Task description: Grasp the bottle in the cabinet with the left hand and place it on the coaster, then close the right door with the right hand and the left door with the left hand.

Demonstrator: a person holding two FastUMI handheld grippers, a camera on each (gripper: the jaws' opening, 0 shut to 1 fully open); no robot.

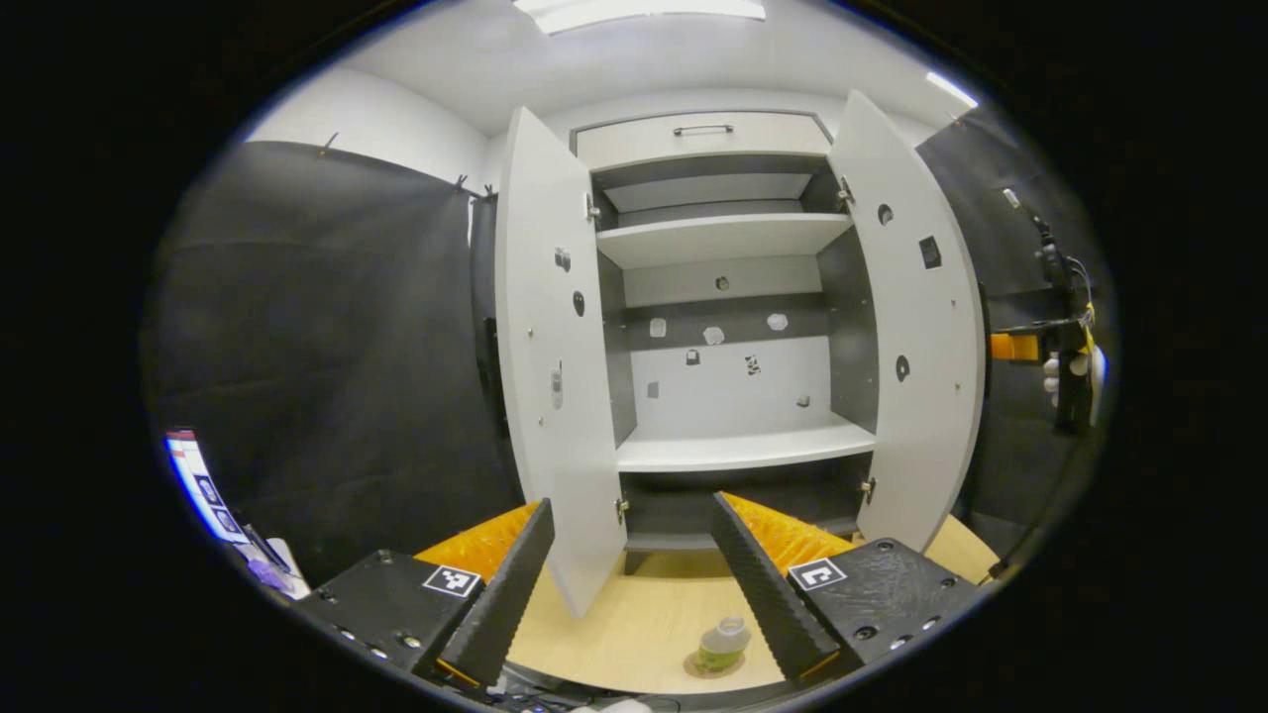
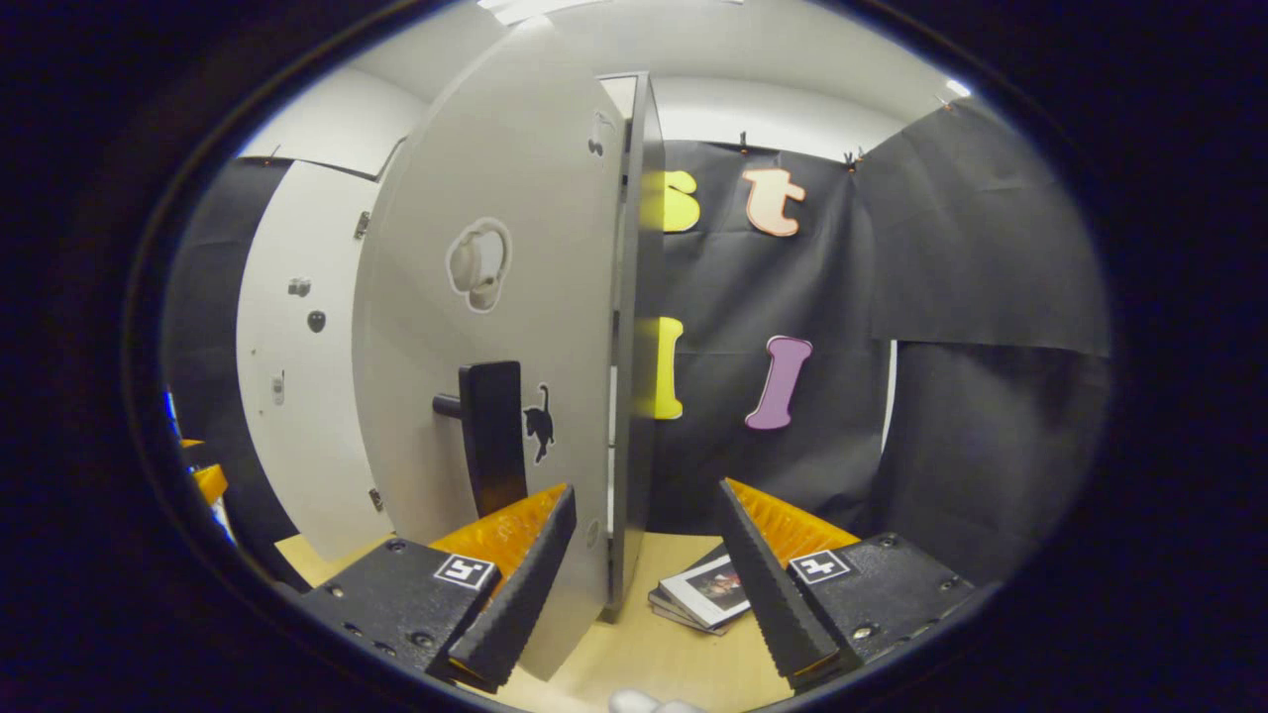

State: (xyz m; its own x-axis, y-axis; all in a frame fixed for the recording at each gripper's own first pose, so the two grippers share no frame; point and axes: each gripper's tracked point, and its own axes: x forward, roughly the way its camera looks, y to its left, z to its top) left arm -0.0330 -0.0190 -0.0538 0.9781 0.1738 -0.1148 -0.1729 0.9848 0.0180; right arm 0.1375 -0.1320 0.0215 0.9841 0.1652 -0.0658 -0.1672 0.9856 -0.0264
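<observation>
Both doors open, bottle on the coaster

Two sets of tongs, both spread wide and gripping nothing. In the left gripper view the left tongs (image 1: 634,584) hang back from the cabinet (image 1: 728,297), its left door (image 1: 555,376) and right door (image 1: 916,327) swung open. Down on the tabletop (image 1: 634,624), the bottle (image 1: 723,644) stands on the coaster (image 1: 701,669). Over in the right gripper view, the right tongs (image 2: 644,584) straddle the right door's edge without touching; booklets (image 2: 705,592) lie beyond.
</observation>
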